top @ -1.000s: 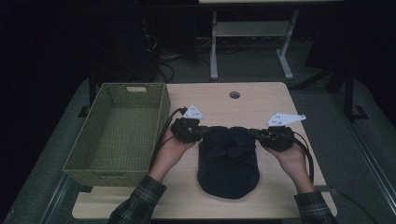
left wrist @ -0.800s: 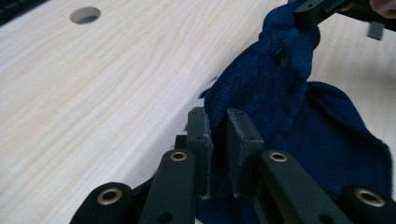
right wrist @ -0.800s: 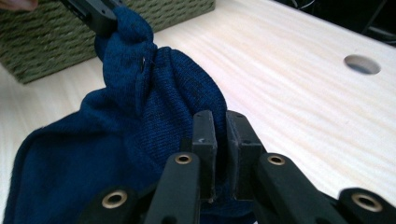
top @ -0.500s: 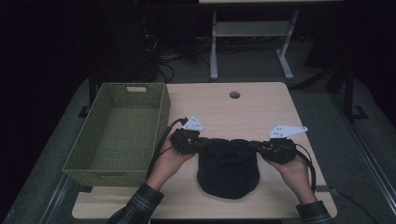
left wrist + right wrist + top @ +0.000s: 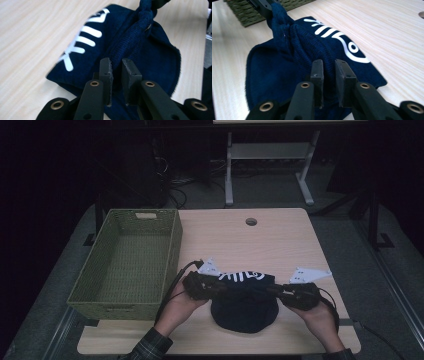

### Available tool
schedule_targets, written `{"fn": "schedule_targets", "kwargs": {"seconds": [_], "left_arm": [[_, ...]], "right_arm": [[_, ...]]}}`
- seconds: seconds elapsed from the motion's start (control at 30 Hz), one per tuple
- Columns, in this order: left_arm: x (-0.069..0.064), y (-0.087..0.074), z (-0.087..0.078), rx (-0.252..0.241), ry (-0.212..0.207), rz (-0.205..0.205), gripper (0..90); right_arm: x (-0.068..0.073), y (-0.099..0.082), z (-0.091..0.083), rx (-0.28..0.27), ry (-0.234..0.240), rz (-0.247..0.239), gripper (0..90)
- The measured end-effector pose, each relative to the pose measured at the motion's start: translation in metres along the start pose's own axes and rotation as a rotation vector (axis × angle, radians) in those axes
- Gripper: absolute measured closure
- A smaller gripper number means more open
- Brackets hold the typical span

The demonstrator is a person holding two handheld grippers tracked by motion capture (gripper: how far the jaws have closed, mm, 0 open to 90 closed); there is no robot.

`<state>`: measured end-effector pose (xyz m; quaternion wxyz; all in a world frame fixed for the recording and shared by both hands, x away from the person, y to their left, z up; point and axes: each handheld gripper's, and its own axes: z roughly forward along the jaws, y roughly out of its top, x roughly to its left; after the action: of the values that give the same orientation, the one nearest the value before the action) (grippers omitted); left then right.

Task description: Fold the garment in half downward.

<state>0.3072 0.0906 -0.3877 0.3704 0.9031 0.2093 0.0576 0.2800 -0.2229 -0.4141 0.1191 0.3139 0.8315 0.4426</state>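
Navy garment (image 5: 244, 307), white print, folded on table, ribbed band bunched.

Both hands sit nearer the table's near edge than before, drawing the navy garment (image 5: 244, 302) with them. Its far edge now lies folded toward the person, baring white lettering (image 5: 243, 276). The right gripper (image 5: 280, 291) has just been opening slightly, cloth between its jaws.

High view overhead facing forward-down; gripper views close, opposed, sharing the navy garment (image 5: 244, 300).
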Motion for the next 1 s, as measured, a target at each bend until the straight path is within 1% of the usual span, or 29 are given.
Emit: {"fn": "schedule_targets", "kwargs": {"seconds": [0.07,0.1,0.23,0.33,0.37,0.43,0.47,0.5,0.57,0.67,0.7,0.73,0.8,0.87,0.9,0.93,0.97,1.0], "left_arm": [[-0.005,-0.005,0.002,0.009,-0.016,-0.005,79.0],[-0.007,-0.008,0.003,0.012,-0.027,-0.006,78.9],[-0.013,-0.015,0.005,0.019,-0.05,-0.015,78.5],[-0.018,-0.021,0.006,0.032,-0.059,-0.013,78.5],[-0.018,-0.022,0.006,0.044,-0.063,-0.004,78.5],[-0.021,-0.024,0.008,0.043,-0.065,-0.014,78.5],[-0.022,-0.026,0.008,0.052,-0.068,-0.006,78.5],[-0.024,-0.027,0.01,0.055,-0.07,-0.012,78.5],[-0.026,-0.03,0.012,0.073,-0.076,-0.003,78.5],[-0.03,-0.034,0.017,0.095,-0.088,0.0,78.5],[-0.031,-0.035,0.018,0.092,-0.089,-0.011,78.5],[-0.032,-0.036,0.019,0.102,-0.092,-0.004,78.5],[-0.034,-0.037,0.023,0.112,-0.094,-0.006,78.5],[-0.037,-0.038,0.026,0.127,-0.093,-0.006,78.6],[-0.037,-0.038,0.028,0.14,-0.093,0.005,78.6],[-0.038,-0.039,0.029,0.142,-0.092,0.0,78.6],[-0.039,-0.04,0.03,0.147,-0.091,0.002,78.6],[-0.038,-0.041,0.03,0.159,-0.094,0.013,78.6]], "right_arm": [[0.002,-0.004,-0.002,-0.007,0.011,-0.006,75.8],[0.003,-0.007,-0.003,-0.005,0.02,0.001,75.2],[0.007,-0.014,-0.005,-0.004,0.042,0.016,73.5],[0.011,-0.019,-0.006,0.001,0.052,0.014,73.1],[0.013,-0.021,-0.006,0.006,0.059,0.015,72.9],[0.015,-0.023,-0.006,0.005,0.065,0.013,72.4],[0.017,-0.025,-0.007,0.013,0.069,0.013,72.1],[0.019,-0.027,-0.007,0.013,0.074,0.016,71.3],[0.022,-0.032,-0.008,0.014,0.087,0.019,70.7],[0.028,-0.039,-0.007,0.029,0.095,0.019,70.4],[0.029,-0.042,-0.007,0.038,0.095,0.01,70.1],[0.031,-0.044,-0.007,0.041,0.095,0.011,70.0],[0.036,-0.05,-0.005,0.071,0.096,-0.004,69.4],[0.041,-0.054,-0.003,0.086,0.09,-0.011,69.1],[0.042,-0.056,-0.002,0.098,0.087,-0.016,69.0],[0.044,-0.057,-0.001,0.106,0.083,-0.028,69.0],[0.045,-0.058,-0.001,0.112,0.085,-0.021,68.8],[0.045,-0.059,0.0,0.112,0.085,-0.019,68.8]]}}
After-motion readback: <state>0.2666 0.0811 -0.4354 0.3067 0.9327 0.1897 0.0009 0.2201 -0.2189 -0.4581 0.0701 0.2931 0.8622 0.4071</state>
